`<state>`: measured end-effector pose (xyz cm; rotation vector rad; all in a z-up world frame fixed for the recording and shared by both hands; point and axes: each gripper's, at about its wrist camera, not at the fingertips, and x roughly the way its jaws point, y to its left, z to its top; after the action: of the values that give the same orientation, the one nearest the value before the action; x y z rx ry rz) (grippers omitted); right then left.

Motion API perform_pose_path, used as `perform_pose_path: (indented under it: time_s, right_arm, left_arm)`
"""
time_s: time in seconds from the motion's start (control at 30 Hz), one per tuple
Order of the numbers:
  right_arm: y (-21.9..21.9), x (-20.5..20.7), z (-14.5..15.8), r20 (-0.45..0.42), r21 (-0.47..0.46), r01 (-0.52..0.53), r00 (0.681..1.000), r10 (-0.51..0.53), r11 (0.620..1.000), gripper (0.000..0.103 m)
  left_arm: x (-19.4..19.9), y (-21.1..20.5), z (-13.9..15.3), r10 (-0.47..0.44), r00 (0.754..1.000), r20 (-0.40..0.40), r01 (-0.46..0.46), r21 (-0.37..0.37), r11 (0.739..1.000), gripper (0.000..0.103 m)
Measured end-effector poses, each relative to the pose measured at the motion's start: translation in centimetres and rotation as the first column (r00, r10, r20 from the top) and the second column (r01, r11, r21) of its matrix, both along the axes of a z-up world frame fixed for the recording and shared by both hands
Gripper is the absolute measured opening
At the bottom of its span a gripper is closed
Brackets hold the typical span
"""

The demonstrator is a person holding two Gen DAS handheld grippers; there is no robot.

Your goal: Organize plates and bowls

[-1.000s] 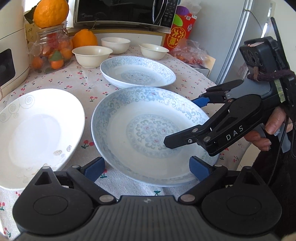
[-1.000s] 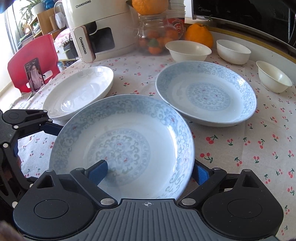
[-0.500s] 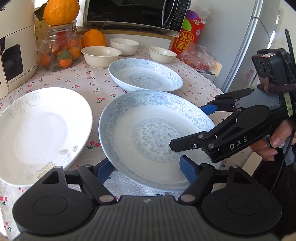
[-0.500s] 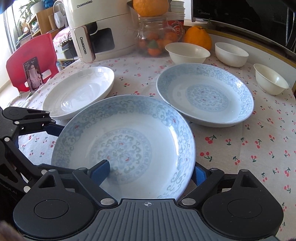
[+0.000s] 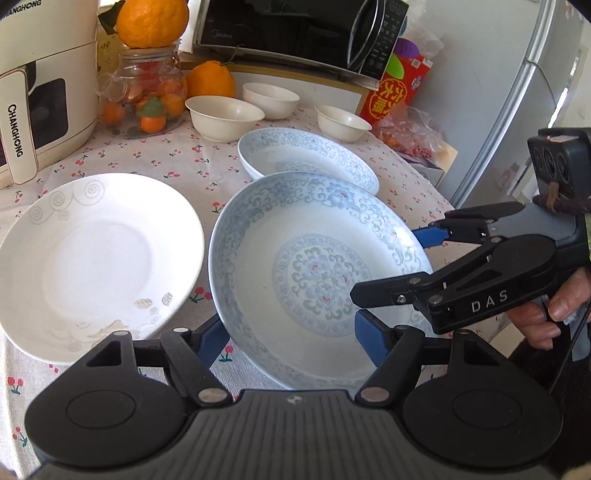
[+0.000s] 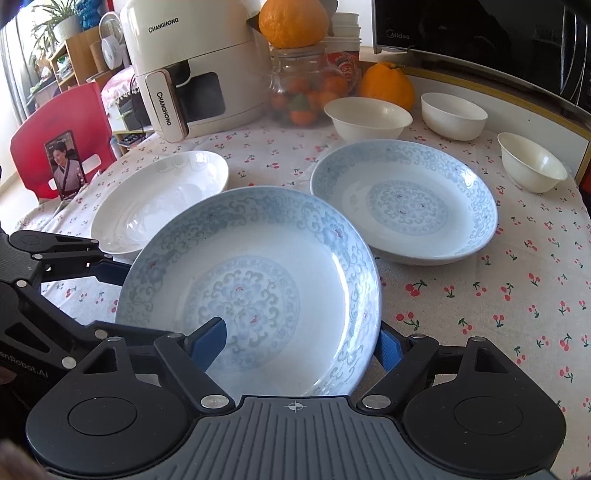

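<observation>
A blue patterned plate [image 5: 295,229] [image 6: 258,236] lies nearest me on the cherry-print tablecloth. My left gripper [image 5: 291,332] straddles its near rim, one pad under the outer wall and one inside; its jaws are closing with the pads touching the plate. My right gripper [image 6: 299,339] [image 5: 391,266] straddles the opposite rim the same way, jaws also closing. The plate sits slightly raised and overlaps a second blue plate [image 5: 306,158] [image 6: 406,203] behind it. A white plate [image 5: 92,258] [image 6: 159,206] lies beside it. Three cream bowls [image 5: 221,118] [image 5: 271,98] [image 5: 341,122] stand at the back.
A white air fryer [image 5: 37,92], a glass jar of fruit [image 5: 147,96], oranges and a microwave [image 5: 295,33] line the back. A fridge [image 5: 517,92] and a snack bag [image 5: 399,88] stand past the table's right edge. A red chair [image 6: 62,140] stands on the other side.
Both grippers' jaws have narrowed around the near blue plate's rim. The plate has lifted a little and now overlaps the far blue plate's edge.
</observation>
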<state>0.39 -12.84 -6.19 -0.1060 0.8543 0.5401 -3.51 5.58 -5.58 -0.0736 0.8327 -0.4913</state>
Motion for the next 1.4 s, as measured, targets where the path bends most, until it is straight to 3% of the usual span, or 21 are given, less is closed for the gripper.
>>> perform_pose_path:
  time_s: [0.17,0.23,0.33,0.43,0.53,0.8,1.1,1.4]
  right_arm:
    - [0.2,0.1,0.1,-0.005,-0.013,0.018,1.000,-0.018,1.000,0.077]
    - [0.0,0.5,-0.1,-0.015,-0.022,0.042,0.999,-0.042,0.999,0.061]
    - [-0.8,1.2,-0.5,-0.061,0.003,0.082,0.995,-0.082,0.997,0.047]
    - [-1.2,1.5,-0.5,-0.072,0.009,0.104,0.992,-0.103,0.995,0.038]
    - [-1.2,1.5,-0.3,-0.058,0.001,0.106,0.993,-0.106,0.994,0.036]
    - [-1.7,2.0,1.3,-0.053,0.023,0.139,0.989,-0.137,0.990,0.033]
    - [-2.5,4.1,3.0,-0.047,0.056,0.183,0.982,-0.181,0.981,0.033]
    - [-4.4,7.6,3.1,-0.074,0.059,0.256,0.965,-0.252,0.965,0.033]
  left_arm:
    - [0.5,0.3,0.2,0.031,1.000,-0.001,-0.031,-0.010,0.999,0.070]
    - [0.8,0.5,0.2,0.052,0.999,-0.007,-0.052,-0.011,0.999,0.066]
    - [1.2,0.8,0.0,0.082,0.996,-0.030,-0.082,-0.008,0.997,0.056]
    - [1.2,0.8,-0.1,0.097,0.995,-0.037,-0.097,0.009,0.995,0.049]
    - [0.9,0.6,0.1,0.112,0.994,-0.017,-0.111,0.026,0.993,0.046]
    - [1.3,0.7,2.1,0.145,0.989,0.043,-0.145,-0.012,0.989,0.046]
    - [4.1,0.1,3.7,0.215,0.975,0.061,-0.212,-0.047,0.976,0.046]
    - [7.3,-2.2,3.5,0.228,0.973,0.043,-0.226,-0.044,0.973,0.046]
